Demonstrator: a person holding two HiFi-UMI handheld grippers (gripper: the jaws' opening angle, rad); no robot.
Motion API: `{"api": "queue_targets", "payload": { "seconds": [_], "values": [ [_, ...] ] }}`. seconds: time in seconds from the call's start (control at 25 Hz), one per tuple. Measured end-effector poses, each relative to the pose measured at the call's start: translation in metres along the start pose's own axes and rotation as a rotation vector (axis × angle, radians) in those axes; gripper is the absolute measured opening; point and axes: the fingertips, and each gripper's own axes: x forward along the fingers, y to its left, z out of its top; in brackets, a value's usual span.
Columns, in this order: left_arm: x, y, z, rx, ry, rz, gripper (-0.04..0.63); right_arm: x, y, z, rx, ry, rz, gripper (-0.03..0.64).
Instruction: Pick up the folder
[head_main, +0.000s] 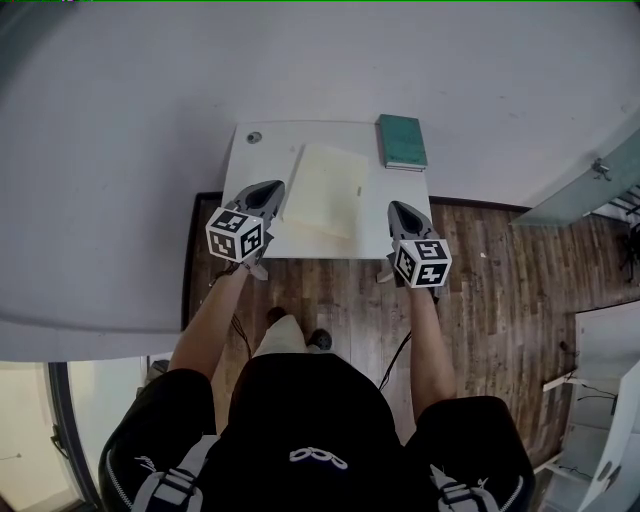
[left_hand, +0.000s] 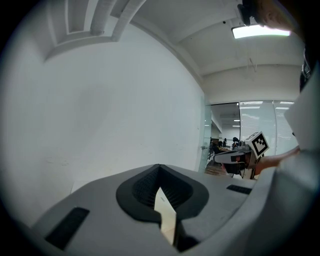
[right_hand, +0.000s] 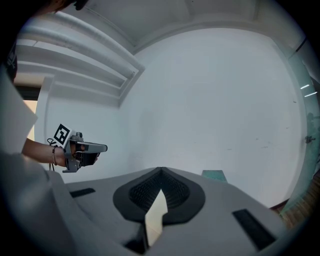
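Both closed, empty: left tool (head_main: 272, 188) just left of the folder (head_main: 325, 188), right tool (head_main: 401, 208) just right. Approach step, likely; next calls for opening jaws onto a folder edge

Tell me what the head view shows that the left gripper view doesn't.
Only the head view: the flat cream paper folder lying on the white rectangular table, the green hardcover book at its far right corner, and the wooden floor. Only the left gripper view: the lit ceiling lamp and a glass-walled office in the distance. Both: the right gripper with its marker cube, and the left gripper, jaws together.
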Motion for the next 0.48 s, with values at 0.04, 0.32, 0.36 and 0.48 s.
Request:
{"api": "queue_targets", "payload": {
  "seconds": [0.04,0.32,0.36,0.48],
  "values": [
    [0.000,0.000,0.000,0.001,0.003,-0.001,0.021,0.000,0.000,-0.001,0.002,0.000,-0.001,0.023],
    [0.014,0.002,0.004,0.019,0.011,-0.020,0.021,0.004,-0.007,-0.004,0.018,0.000,-0.015,0.023],
    [0.016,0.004,0.004,0.020,0.013,-0.024,0.021,0.006,-0.009,-0.003,0.020,-0.001,-0.019,0.023],
    [0.027,0.010,0.003,0.018,0.022,-0.033,0.021,0.012,-0.015,0.000,0.035,-0.009,-0.026,0.023]
  ]
}}
